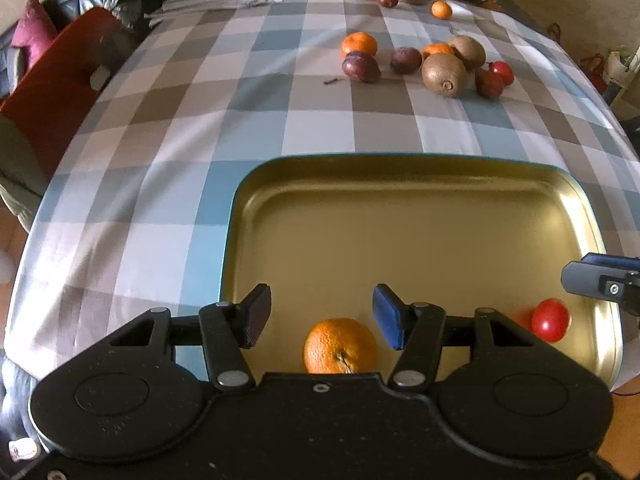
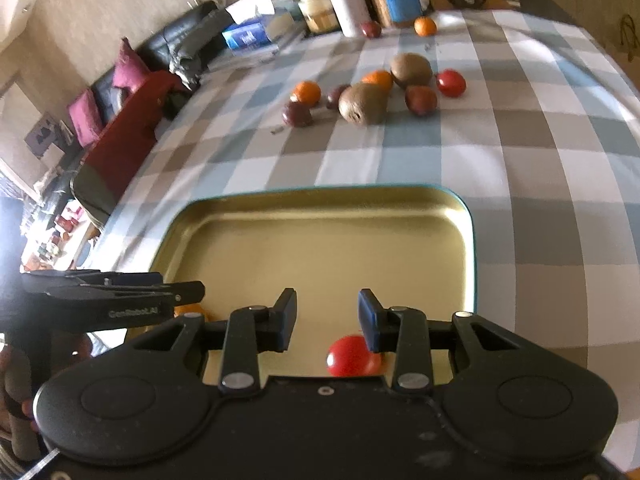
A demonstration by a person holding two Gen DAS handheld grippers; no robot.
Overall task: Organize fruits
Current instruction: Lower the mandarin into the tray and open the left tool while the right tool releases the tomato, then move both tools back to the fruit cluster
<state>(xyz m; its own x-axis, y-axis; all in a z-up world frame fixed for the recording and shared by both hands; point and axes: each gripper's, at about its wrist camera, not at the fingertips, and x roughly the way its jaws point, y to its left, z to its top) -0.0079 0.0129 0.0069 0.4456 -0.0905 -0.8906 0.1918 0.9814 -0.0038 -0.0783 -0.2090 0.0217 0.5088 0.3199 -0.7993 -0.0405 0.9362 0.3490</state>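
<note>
My left gripper (image 1: 320, 316) hangs released over the tray's (image 1: 400, 176) near edge, a mandarin (image 1: 340, 346) lying loose below its fingers. My right gripper (image 2: 327, 320) is released too, above a tomato (image 2: 350, 356) near the tray's near-right corner. Other fruit (image 1: 444, 74) sits mid-table.

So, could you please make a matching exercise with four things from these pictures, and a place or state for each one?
Things:
1. mandarin
2. red tomato
3. two kiwis
4. left gripper

Places or states:
A. on the checked cloth, beyond the tray
B. open, holding nothing
C. in the tray, below the left gripper
D. in the tray, below the right gripper

Pairs: 1-C, 2-D, 3-A, 4-B
</note>
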